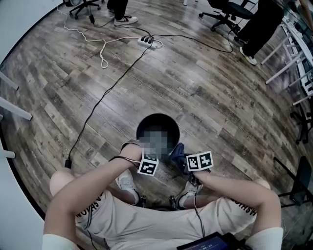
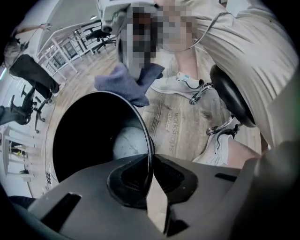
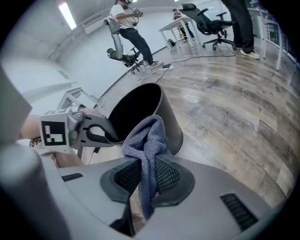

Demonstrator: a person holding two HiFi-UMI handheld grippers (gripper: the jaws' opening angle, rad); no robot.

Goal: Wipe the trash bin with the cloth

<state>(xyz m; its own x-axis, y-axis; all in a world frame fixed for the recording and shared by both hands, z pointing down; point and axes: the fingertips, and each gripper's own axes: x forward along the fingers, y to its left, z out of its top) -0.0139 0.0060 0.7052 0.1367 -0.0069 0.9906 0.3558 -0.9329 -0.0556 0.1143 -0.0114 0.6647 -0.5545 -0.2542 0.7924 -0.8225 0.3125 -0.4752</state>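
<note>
Wiping seemed unfinished. The right gripper (image 3: 146, 171) clenched the blue-grey woven cloth (image 3: 145, 136) beside the round black plastic trash bin (image 3: 169, 123), at the rim's four o'clock in the head view. The left gripper (image 2: 151, 164) pinched the rim at seven o'clock. The bin stood on grey-brown plank flooring (image 1: 205, 93), with black cables (image 1: 105, 95) and office chairs (image 1: 227, 12) toward twelve.

round black trash bin (image 3: 172, 124): smooth, faintly glossy wall; blue-grey cloth (image 3: 147, 136): matt, nubbly weave; brown wood-plank floor (image 1: 205, 88): grained, low sheen
</note>
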